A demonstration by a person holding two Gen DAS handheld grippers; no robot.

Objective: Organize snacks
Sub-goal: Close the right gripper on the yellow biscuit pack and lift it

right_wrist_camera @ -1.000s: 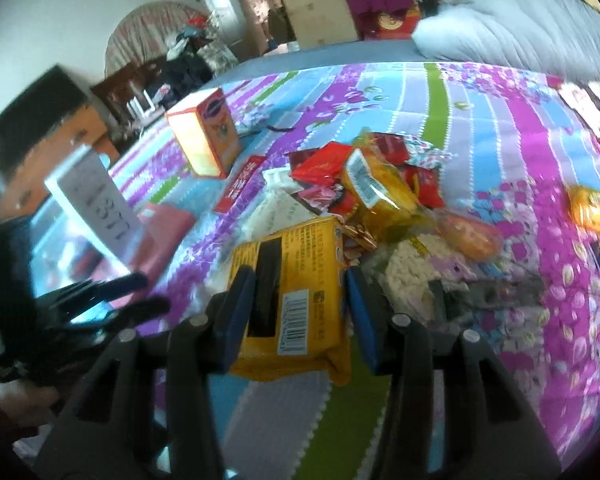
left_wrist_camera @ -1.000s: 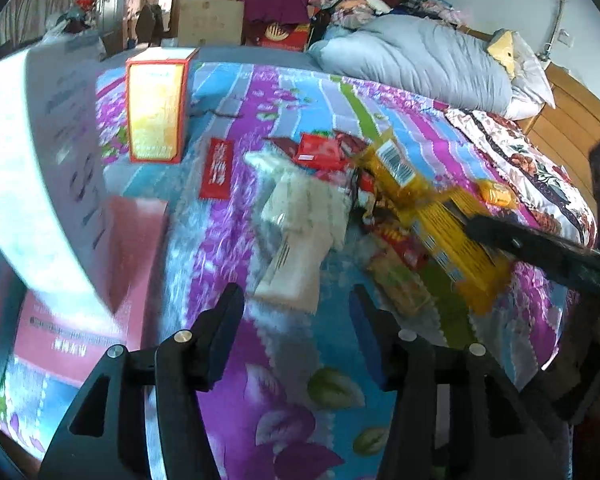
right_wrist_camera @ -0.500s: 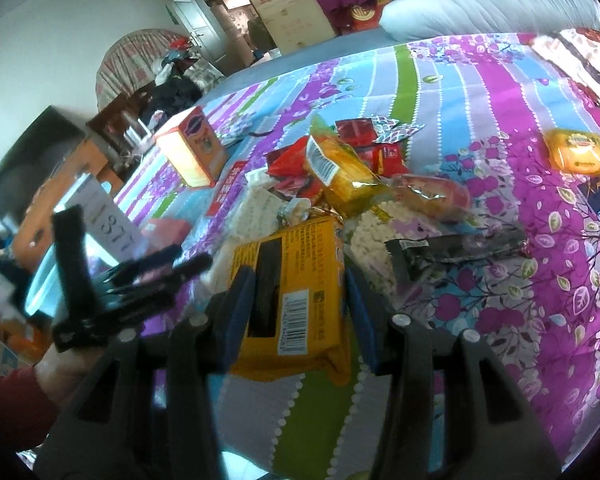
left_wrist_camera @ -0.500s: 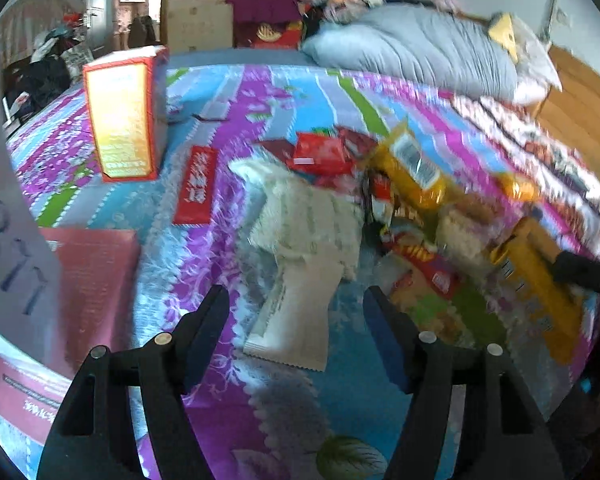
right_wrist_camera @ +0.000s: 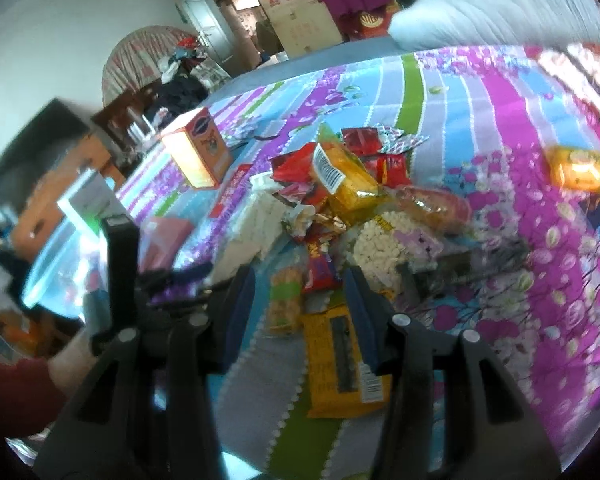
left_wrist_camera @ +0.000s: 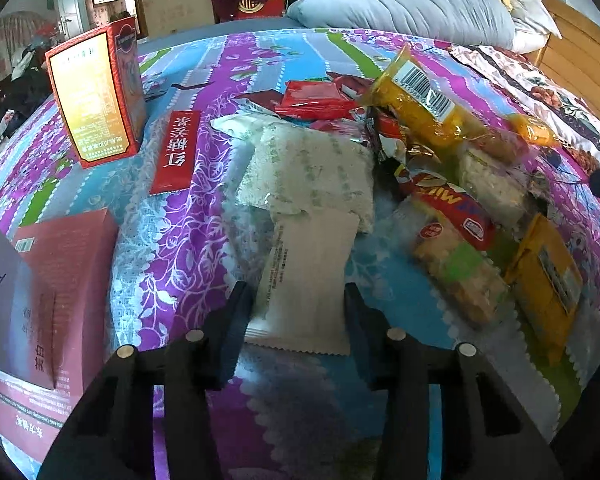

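Ahead and left of the left gripper point(left_wrist_camera: 296, 300) an upright red-and-yellow cardboard carton point(left_wrist_camera: 96, 94) stands shut, contents hidden; a flat pink cardboard box point(left_wrist_camera: 56, 280) lies close at its left, also shut. The snacks lie loose in a heap on the bed. A white plastic snack packet point(left_wrist_camera: 308, 276) sits between the left gripper's jaws, which have just been narrowing; whether the pads touch it cannot be told. Beyond it lie a pale green-printed pouch point(left_wrist_camera: 312, 172), red foil sachets point(left_wrist_camera: 316, 100) and a long yellow barcoded bag point(left_wrist_camera: 424, 108). A flat red paper packet point(left_wrist_camera: 176, 152) lies ahead to the left.

The right gripper point(right_wrist_camera: 300, 304) stands part spread above a flat orange-yellow packet point(right_wrist_camera: 340, 368) resting on the cover, its right finger seemingly over the packet's edge; no pinch is visible.

The surface is a purple, blue and green floral bedspread point(left_wrist_camera: 172, 240), with a grey folded quilt point(left_wrist_camera: 412, 4) at the far end.
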